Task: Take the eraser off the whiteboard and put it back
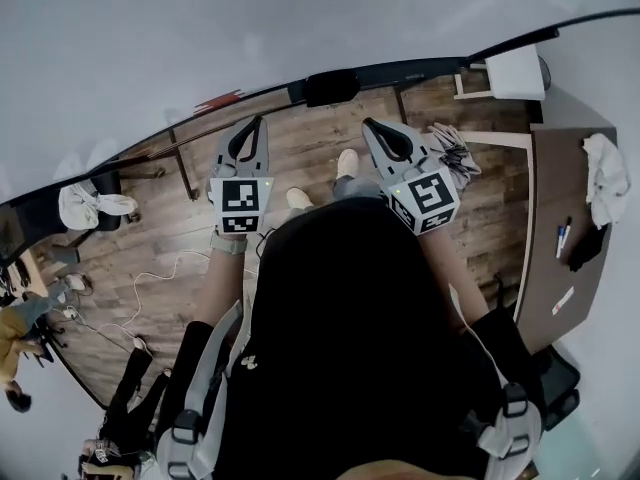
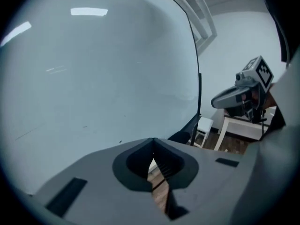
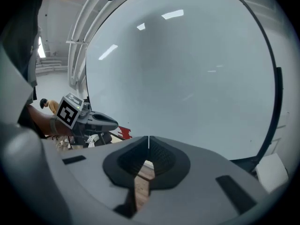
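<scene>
Whiteboard: wide, pale and mostly blank; it filled the far side of the scene, and both gripper views looked onto its face.
Floor: dark wood boards, running out from the whiteboard's foot.
Person: in a dark top with grey straps, stood facing the whiteboard with both forearms stretched toward it.
Desk: brown, off the whiteboard's right end; a white cloth and two markers lay on it.
Stool: white, just beside the whiteboard's right end.
Left gripper: held short of the whiteboard's lower rail, left of the eraser, pointing at the board; its jaws were closed tip to tip with nothing between them.
Right gripper: held short of the same rail, right of the eraser; its jaws were likewise together and empty.
Eraser: a black block sitting on the whiteboard's lower rail, between the two grippers' lines of aim and touched by neither.
Red thing: on the rail left of the eraser; its kind could not be told.
</scene>
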Demonstrator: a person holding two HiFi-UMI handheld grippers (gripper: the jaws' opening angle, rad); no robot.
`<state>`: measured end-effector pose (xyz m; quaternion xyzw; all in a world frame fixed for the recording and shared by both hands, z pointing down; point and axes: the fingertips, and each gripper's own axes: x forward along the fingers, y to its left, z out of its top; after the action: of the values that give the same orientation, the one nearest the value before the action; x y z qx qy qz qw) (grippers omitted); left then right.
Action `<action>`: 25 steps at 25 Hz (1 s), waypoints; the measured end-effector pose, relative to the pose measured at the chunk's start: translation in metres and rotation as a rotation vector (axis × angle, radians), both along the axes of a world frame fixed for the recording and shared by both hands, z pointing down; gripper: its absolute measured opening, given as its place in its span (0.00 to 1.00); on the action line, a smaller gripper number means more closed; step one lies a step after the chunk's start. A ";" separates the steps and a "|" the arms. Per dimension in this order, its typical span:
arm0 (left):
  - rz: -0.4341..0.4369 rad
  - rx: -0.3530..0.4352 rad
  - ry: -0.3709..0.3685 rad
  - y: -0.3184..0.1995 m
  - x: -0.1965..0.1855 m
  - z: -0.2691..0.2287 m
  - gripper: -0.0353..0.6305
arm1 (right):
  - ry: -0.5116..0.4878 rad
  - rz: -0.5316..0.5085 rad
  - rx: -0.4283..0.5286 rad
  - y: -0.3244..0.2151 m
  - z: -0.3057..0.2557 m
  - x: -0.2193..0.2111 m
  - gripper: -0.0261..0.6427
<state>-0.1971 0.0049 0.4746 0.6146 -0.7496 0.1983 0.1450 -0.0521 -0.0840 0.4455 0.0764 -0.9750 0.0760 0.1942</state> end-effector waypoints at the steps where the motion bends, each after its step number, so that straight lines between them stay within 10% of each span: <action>1: -0.024 0.014 0.015 0.005 -0.004 -0.004 0.07 | -0.002 -0.024 0.001 0.003 -0.001 -0.007 0.07; 25: -0.334 0.160 0.109 0.110 -0.048 -0.047 0.07 | -0.089 -0.370 0.035 0.077 -0.040 -0.104 0.06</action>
<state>-0.2455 0.1146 0.4277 0.5011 -0.8455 0.0778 0.1670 -0.1561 -0.0066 0.4055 -0.1041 -0.9813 0.0254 0.1602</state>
